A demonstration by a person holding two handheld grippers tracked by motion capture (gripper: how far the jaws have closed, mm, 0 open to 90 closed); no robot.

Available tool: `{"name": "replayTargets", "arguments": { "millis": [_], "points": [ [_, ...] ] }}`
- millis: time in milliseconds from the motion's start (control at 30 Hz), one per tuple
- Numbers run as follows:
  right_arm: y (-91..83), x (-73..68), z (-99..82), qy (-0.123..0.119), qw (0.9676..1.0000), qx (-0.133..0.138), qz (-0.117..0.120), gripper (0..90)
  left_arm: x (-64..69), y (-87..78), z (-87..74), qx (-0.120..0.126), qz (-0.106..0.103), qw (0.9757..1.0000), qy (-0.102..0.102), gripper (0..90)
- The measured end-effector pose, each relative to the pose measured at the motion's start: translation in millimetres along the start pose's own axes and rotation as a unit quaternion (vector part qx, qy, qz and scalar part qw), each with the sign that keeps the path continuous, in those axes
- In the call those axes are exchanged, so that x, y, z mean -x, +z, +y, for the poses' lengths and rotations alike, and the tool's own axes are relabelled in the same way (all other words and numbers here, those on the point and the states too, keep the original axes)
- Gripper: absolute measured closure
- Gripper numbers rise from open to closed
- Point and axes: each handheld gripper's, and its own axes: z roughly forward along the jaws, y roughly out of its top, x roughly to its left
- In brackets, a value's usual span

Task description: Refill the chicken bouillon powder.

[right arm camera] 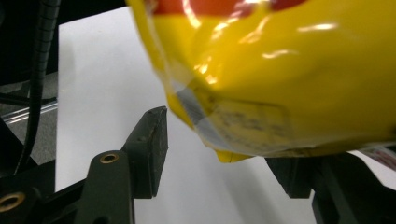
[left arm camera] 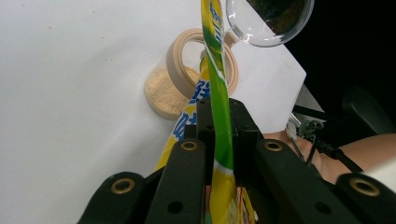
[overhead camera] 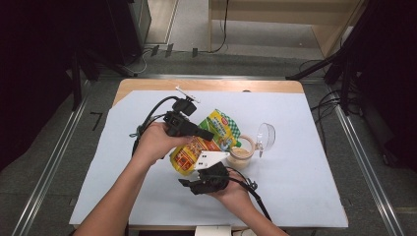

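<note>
Glossy yellow-and-green foil pouch (overhead camera: 209, 140), crinkled, red print low on its face, held above the white sheet (overhead camera: 305, 196), just left of the jar. Left gripper (overhead camera: 204, 133) pinches the pouch's thin green edge between pressed-together black jaws. Right gripper (overhead camera: 196, 183) below the pouch's rounded yellow bottom, jaws spread either side, not gripping. Jar (overhead camera: 242, 153): small, round, clear plastic with a tan rim, holding tan granular powder; its clear domed lid (overhead camera: 266, 135) hinged open beyond it.

A yellow, green and red pouch (overhead camera: 204, 142), a beige-rimmed jar (overhead camera: 242, 153) of tan powder, white table cover (overhead camera: 305, 162).
</note>
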Motion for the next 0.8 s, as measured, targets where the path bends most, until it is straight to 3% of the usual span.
{"name": "replayTargets", "arguments": {
  "millis": [200, 333, 533, 800],
  "points": [
    [0.8, 4.8, -4.6, 0.008, 0.9999, -0.007, -0.006, 44.5, -5.3, -0.1, -3.7, 0.000, -0.009, 1.0000, -0.001, 87.1],
    [1.5, 5.5, -5.7, 0.004, 0.9998, -0.011, -0.016, 44.6, -8.1, -2.8, -6.3, 0.004, -0.022, 0.9997, 0.011, 88.6],
    [-0.9, 8.2, -6.2, 0.011, 0.9997, -0.009, -0.022, 44.3, -13.9, -7.0, -9.7, 0.005, -0.033, 0.9994, 0.002, 88.4],
    [-6.1, 8.2, -7.0, 0.006, 0.9995, -0.010, -0.029, 43.3, -17.0, -11.3, -14.7, 0.014, -0.053, 0.9984, 0.014, 89.1]
  ]
}}
